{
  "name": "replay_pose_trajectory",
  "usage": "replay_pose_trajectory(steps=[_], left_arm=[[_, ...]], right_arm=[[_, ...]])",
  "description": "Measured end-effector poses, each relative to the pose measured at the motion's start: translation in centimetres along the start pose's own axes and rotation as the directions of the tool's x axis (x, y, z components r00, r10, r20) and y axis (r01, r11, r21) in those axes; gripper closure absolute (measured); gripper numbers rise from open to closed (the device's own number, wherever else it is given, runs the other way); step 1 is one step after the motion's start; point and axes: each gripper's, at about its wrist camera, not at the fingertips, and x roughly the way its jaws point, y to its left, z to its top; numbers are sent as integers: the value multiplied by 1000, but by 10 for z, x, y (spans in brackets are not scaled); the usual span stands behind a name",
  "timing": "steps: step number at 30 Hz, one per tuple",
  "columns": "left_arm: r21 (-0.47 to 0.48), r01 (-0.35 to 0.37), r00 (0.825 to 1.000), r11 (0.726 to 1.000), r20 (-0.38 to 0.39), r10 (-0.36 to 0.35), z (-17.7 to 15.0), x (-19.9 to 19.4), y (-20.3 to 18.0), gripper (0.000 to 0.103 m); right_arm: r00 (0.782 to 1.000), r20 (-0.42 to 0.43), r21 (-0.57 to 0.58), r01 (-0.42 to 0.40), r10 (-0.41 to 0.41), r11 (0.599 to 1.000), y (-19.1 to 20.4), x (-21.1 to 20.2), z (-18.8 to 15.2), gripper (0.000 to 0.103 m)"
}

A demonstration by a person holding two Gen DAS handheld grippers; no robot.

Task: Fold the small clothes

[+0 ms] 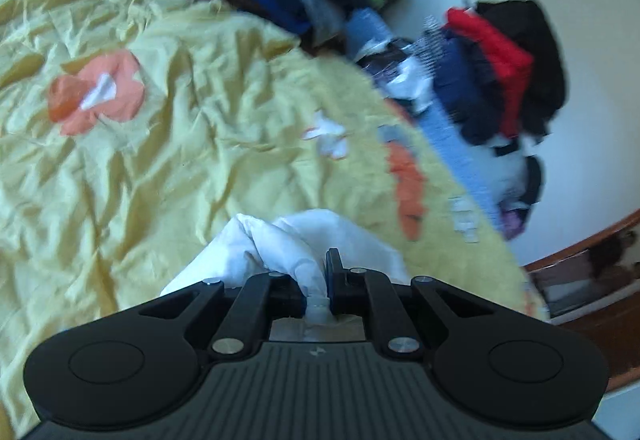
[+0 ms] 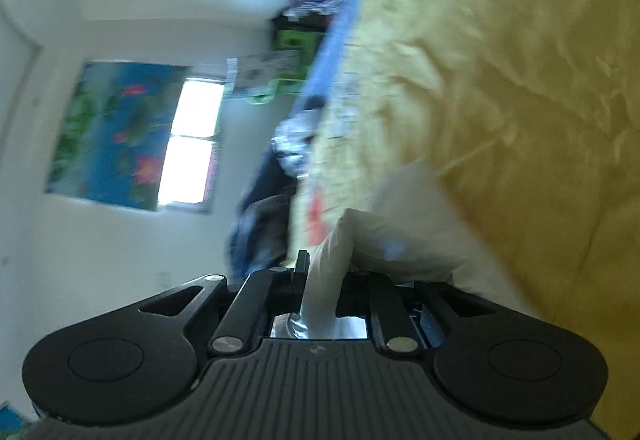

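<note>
Two grippers: both clenched on one white garment (image 1: 288, 240), lifted just above the yellow bedsheet (image 1: 160, 160).
Left gripper (image 1: 318, 280): pinches a bunched fold, cloth squeezed btwn its fingers.
Right gripper (image 2: 320, 280): nips a thin edge; view tilted and blurred.
Risk 1: thin edge prob slips from the right grip if pulled hard.
Risk 2: bunched cloth could fold crooked.
Nearby: clothes pile (image 1: 500, 72) at bed's far edge, well apart.
</note>
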Motion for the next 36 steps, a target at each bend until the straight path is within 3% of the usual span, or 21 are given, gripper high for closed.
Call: replay_pose_trajectory(steps=[4, 8, 11, 14, 17, 18, 19, 20, 21, 22, 24, 25, 27, 29, 30, 31, 32, 33, 34, 36], left_arm=[[62, -63, 998, 996, -17, 65, -5, 31, 7, 95], [77, -64, 998, 995, -14, 66, -6, 45, 11, 95], [85, -56, 998, 995, 11, 55, -4, 38, 6, 96], [97, -59, 998, 994, 14, 58, -2, 42, 9, 96], [76, -25, 999, 997, -25, 27, -1, 47, 14, 95], [23, 21, 999, 1000, -34, -20, 2, 43, 19, 91], [-56, 89, 995, 994, -37, -91, 7, 36, 27, 85], [-113, 151, 987, 982, -37, -156, 10, 31, 33, 81], [-152, 220, 973, 963, -28, -227, 14, 23, 38, 71], [-160, 255, 966, 954, -9, -260, 16, 14, 38, 59], [-122, 276, 960, 953, 81, -267, 17, -15, 32, 45], [-81, 269, 957, 960, 134, -256, 15, -30, 26, 45], [43, 164, 940, 986, 296, -169, 2, -65, 7, 45], [205, 24, 895, 978, 431, -112, -24, -86, -17, 44], [311, -73, 879, 948, 469, -86, -42, -88, -33, 44], [400, -158, 873, 903, 483, -62, -59, -84, -48, 44], [489, -238, 877, 839, 480, -31, -79, -74, -65, 43], [571, -282, 888, 771, 460, -15, -99, -61, -81, 44], [641, -294, 902, 709, 432, -17, -120, -47, -95, 44], [735, -279, 922, 618, 386, -42, -150, -24, -118, 42]], right_arm=[[999, 14, 49, 48, -49, 998, -26, 18, 4, 90], [1000, 4, 111, 9, -10, 994, -44, 24, 10, 90], [1000, -5, 129, 0, 0, 992, -39, 23, 8, 83], [1000, 3, 87, -3, 3, 996, -32, 14, 14, 79], [1000, -10, 202, -18, 20, 979, -43, 20, 21, 77], [999, -8, 226, -34, 37, 973, -43, 18, 22, 67], [998, 2, 249, -66, 68, 966, -41, 13, 23, 49], [994, 18, 266, -112, 111, 958, -40, 8, 23, 37], [986, 45, 275, -169, 163, 946, -37, 4, 25, 15], [978, 74, 274, -206, 193, 939, -34, -1, 27, 1], [968, 130, 250, -240, 214, 938, -23, -13, 29, 1], [963, 158, 221, -249, 218, 943, -16, -19, 29, 4], [950, 239, 92, -229, 202, 969, 7, -36, 25, 7], [936, 317, -64, -138, 151, 988, 35, -53, 15, 8], [937, 323, -162, -83, 133, 983, 51, -58, 7, 8], [951, 289, -290, -23, 111, 957, 70, -56, -5, 9], [966, 251, -411, 50, 60, 910, 85, -51, -20, 10], [978, 209, -542, 129, -16, 831, 102, -40, -43, 14], [981, 168, -673, 185, -95, 716, 116, -25, -71, 22], [980, 90, -828, 172, -176, 534, 126, 2, -119, 29]])
